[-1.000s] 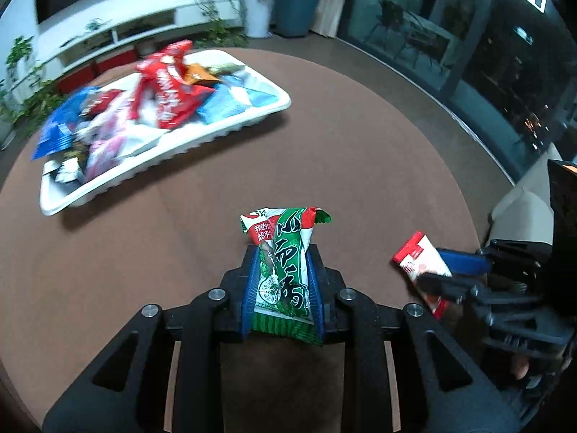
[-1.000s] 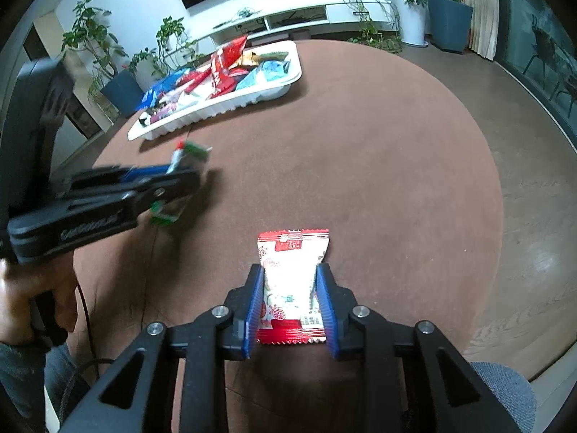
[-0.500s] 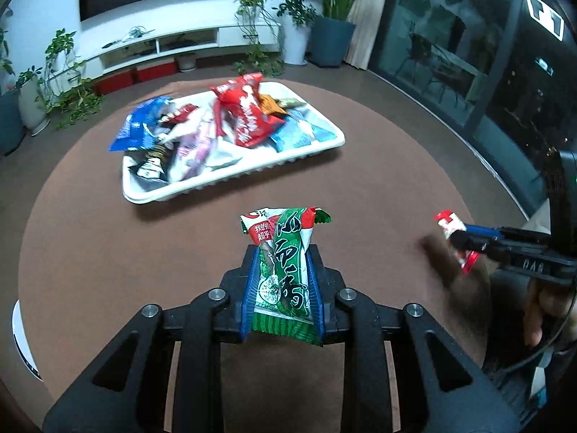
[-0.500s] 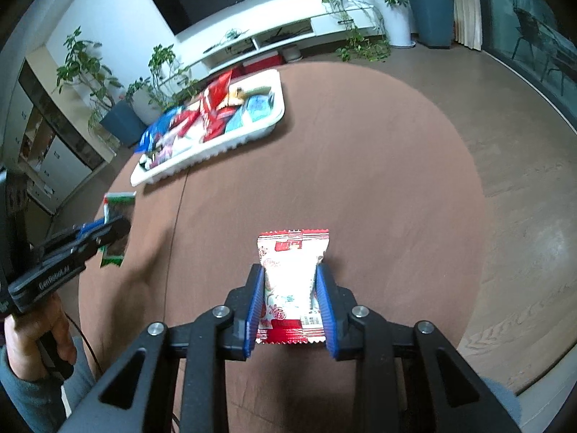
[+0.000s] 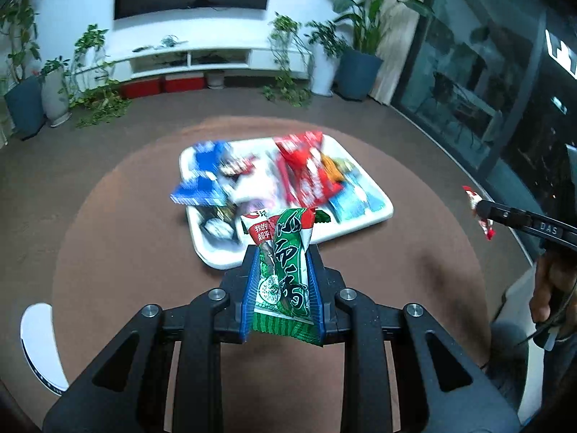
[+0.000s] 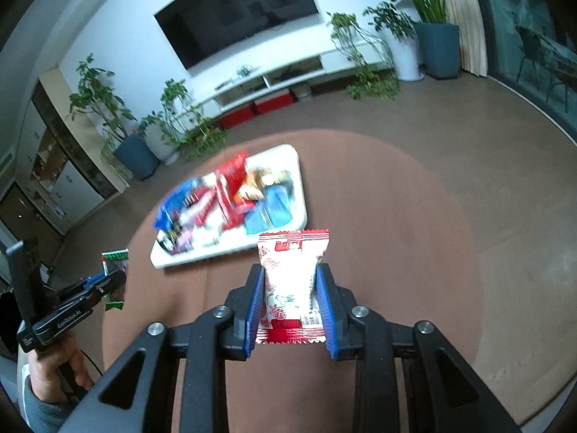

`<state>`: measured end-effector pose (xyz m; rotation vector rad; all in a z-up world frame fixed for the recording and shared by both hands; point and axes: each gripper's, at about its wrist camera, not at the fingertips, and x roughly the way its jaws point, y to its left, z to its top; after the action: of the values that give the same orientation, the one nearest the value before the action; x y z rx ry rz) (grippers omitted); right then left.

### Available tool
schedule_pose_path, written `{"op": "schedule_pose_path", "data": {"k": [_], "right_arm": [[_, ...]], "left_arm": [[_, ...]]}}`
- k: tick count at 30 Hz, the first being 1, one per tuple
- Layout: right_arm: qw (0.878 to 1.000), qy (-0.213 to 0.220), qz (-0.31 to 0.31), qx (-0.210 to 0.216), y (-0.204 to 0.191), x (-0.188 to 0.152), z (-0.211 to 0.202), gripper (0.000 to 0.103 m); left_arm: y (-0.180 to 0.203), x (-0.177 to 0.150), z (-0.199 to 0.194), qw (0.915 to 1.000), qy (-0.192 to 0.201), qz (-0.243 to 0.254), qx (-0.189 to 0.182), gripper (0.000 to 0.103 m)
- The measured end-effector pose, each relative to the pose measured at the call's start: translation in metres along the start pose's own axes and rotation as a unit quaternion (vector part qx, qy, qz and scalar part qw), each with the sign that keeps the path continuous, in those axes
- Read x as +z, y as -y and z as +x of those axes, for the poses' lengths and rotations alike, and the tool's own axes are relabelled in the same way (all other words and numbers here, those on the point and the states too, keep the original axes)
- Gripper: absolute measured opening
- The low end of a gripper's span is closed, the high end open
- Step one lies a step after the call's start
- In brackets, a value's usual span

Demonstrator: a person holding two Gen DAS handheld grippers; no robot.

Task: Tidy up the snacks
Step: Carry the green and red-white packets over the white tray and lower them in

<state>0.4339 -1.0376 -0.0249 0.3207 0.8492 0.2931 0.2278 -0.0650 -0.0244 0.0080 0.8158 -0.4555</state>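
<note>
- Left wrist view: the left gripper point(image 5: 285, 285) has its jaws clamped on a green snack packet point(image 5: 286, 274), held upright off the brown round table point(image 5: 126, 234). The white tray point(image 5: 382, 213) of mixed snacks lies just beyond the packet, towards 12 o'clock.
- Right wrist view: the right gripper point(image 6: 291, 306) has its jaws clamped on a red-and-white snack packet point(image 6: 292, 281), also clear of the table. From here the tray sits at about 11 o'clock, its near edge close to the packet's top.
- Step in hand, as I judge it: carry both packets over the tray and let them go inside it.
- Bring each packet well over the rim before parting the jaws — a release at the edge could send it sliding back onto the table.
- The tray is already heaped with wrappers. From the left wrist view the barest patch seems to lie at the near end of the tray — aim there so nothing rolls off the pile.
- The two grippers approach the same tray from 4 and 8 o'clock; stagger the drops so the jaws do not meet.
- Lower before release; light, slippery foil packets flutter if dropped from high.
</note>
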Motion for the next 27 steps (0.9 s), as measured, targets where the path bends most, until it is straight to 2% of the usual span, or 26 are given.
{"op": "schedule_pose_path", "data": {"k": [7,13,18,22,27], "right_arm": [[0.999,0.02,-0.029,0.029,-0.04,0.05,0.021,0.031],[0.997,-0.003,-0.05,0.063,-0.081,0.081,0.07,0.031],[0.995,-0.04,-0.059,0.064,-0.101,0.084,0.12,0.031],[0.994,-0.071,-0.063,0.046,-0.102,0.078,0.16,0.031],[0.993,-0.085,-0.075,0.025,-0.1,0.067,0.186,0.031]], "left_arm": [[-0.022,0.045,0.012,0.9999,0.005,-0.003,0.013,0.023],[-0.032,0.069,0.048,0.9998,-0.011,-0.011,0.012,0.023],[-0.036,0.079,0.091,0.9994,-0.029,-0.012,0.013,0.023],[-0.033,0.076,0.12,0.9991,-0.04,-0.006,0.01,0.023],[-0.033,0.069,0.143,0.9987,-0.049,-0.007,0.012,0.024]]}}
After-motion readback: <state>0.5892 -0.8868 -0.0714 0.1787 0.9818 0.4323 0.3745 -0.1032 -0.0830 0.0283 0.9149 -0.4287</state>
